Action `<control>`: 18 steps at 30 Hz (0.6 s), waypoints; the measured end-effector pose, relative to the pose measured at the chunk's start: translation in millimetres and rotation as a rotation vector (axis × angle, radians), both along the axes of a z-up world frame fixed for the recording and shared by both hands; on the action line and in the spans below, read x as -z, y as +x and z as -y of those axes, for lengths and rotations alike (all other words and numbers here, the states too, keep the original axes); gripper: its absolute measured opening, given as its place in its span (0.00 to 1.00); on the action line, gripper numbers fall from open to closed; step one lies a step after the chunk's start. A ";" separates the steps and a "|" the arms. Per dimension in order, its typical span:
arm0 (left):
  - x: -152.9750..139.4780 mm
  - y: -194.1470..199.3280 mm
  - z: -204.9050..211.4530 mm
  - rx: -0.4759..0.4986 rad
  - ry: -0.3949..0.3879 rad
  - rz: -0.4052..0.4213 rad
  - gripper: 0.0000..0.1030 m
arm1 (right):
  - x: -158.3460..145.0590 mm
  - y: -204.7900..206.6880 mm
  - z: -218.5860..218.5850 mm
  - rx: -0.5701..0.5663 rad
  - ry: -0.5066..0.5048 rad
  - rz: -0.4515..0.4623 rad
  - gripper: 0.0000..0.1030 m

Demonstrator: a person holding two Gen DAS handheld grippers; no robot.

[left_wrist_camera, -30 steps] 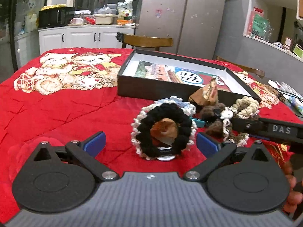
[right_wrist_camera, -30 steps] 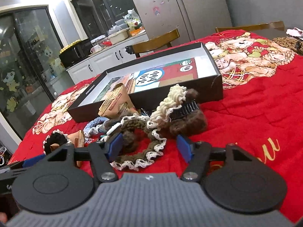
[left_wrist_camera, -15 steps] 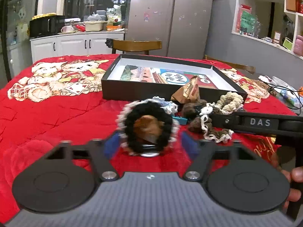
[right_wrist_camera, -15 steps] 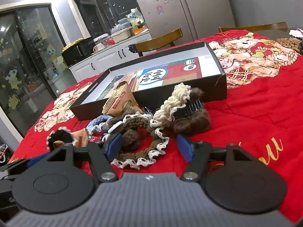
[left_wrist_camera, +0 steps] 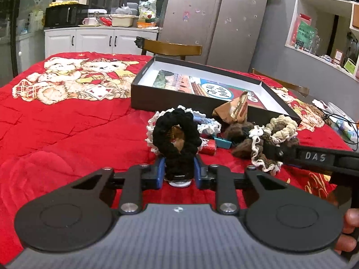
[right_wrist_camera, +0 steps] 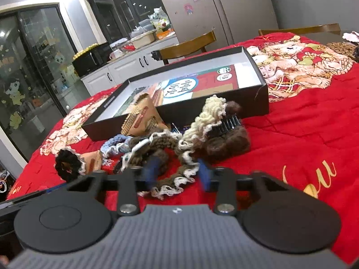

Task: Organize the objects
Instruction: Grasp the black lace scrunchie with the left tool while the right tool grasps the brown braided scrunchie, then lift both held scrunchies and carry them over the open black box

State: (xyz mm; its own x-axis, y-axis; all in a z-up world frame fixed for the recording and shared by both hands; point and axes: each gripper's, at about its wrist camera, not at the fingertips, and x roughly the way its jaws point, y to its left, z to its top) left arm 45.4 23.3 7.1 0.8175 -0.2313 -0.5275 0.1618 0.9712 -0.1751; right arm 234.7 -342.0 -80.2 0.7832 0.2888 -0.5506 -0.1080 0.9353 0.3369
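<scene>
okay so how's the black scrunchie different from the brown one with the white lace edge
The black scrunchie is plain dark yarn; the brown scrunchie carries a frilly white edge. The black one stands up as a ring, pinched by the closing left gripper; the brown one sprawls flat and loose between the closing right gripper's pads. The black one sits apart, the brown one tangled in the pile. Both are crocheted rings on the red cloth.

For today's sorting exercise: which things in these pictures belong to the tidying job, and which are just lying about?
Job:
black scrunchie, with left gripper closing on it
brown lace-edged scrunchie, between closing right gripper jaws
black box
cream scrunchie

Lying about:
wooden chair
fridge
mug
</scene>
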 end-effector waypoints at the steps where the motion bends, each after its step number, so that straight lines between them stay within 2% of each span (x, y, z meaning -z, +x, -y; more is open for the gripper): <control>1: -0.4 -0.8 0.1 -0.004 0.003 0.003 0.29 | 0.0 0.2 0.0 -0.002 0.002 0.001 0.15; 5: -3.6 -7.0 2.3 -0.022 0.028 0.035 0.29 | 0.6 -1.8 1.3 -0.007 0.014 0.007 0.10; 10: -8.1 -20.8 3.9 -0.036 0.049 0.063 0.29 | -2.1 -10.2 9.4 -0.013 0.072 0.048 0.10; 18: -16.3 -43.1 1.6 -0.043 0.052 0.082 0.29 | -16.6 -31.4 8.2 -0.035 0.110 0.097 0.10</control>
